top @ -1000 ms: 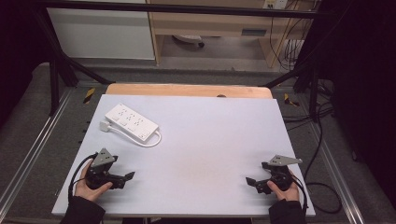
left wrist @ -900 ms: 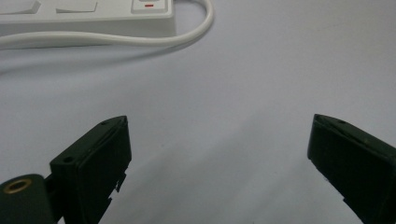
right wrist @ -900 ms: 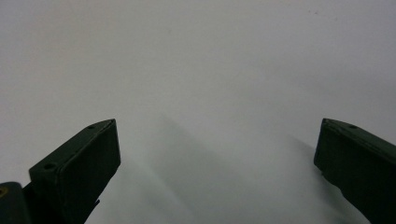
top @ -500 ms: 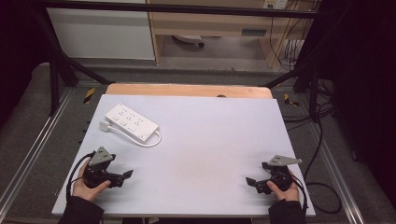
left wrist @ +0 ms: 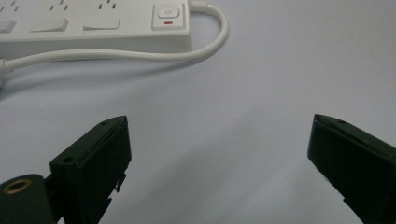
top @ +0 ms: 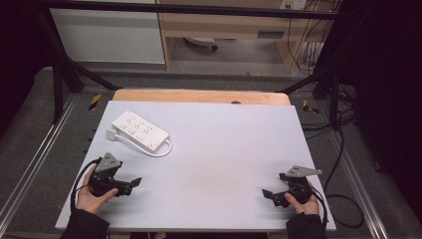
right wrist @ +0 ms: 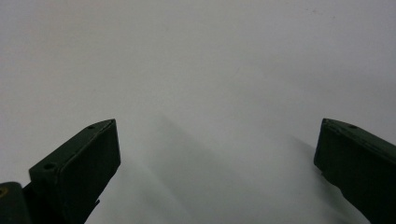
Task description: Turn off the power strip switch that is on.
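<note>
Now the work in hand looks like a reach for the white power strip (top: 140, 131), which lies flat on the far left part of the bench (top: 224, 149), its cord (left wrist: 140, 55) looping back along its near side. To do this well, the left hand-held gripper (top: 130, 184) should come in low and square across the strip's narrow width, clear of the cord and the switch (left wrist: 169, 13), so the jaws close on the body alone. That gripper is spread wide, holding nothing, jaws over bare surface near the strip. The right hand-held gripper (top: 268, 195) is likewise spread and empty, well apart at the near right.
</note>
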Motion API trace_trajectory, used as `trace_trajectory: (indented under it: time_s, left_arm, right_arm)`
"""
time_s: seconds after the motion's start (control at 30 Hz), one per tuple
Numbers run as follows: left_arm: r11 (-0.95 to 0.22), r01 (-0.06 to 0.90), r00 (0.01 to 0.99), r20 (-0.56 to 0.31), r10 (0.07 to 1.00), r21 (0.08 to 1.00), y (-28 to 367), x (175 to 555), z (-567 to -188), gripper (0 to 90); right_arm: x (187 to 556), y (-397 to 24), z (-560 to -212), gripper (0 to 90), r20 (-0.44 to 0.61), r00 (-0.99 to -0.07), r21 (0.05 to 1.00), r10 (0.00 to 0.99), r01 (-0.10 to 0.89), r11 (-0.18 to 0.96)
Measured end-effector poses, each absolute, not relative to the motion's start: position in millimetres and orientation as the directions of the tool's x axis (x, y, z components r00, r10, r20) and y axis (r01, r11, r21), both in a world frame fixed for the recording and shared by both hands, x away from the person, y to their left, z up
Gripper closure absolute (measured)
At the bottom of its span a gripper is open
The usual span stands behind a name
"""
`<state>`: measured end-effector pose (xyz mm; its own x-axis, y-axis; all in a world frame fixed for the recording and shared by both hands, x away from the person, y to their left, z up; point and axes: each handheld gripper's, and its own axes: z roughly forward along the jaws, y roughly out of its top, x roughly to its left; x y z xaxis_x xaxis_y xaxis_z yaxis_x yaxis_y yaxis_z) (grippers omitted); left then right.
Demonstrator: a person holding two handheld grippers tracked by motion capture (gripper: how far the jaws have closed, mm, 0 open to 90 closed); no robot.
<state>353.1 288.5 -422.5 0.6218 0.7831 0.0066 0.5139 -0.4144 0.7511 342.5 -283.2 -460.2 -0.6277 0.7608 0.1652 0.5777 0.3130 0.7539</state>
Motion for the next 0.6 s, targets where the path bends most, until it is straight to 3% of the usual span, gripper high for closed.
trace_trajectory:
  time_s: [0.6]
  left_arm:
    - [-0.411, 0.515, 0.619, 0.006, 0.786, 0.752, 289.6, 358.3, -414.8, 5.9]
  right_arm:
    - [342.8, -282.8, -460.6, 1.0, 0.161, -0.627, 0.755, 0.763, 0.576, 0.314]
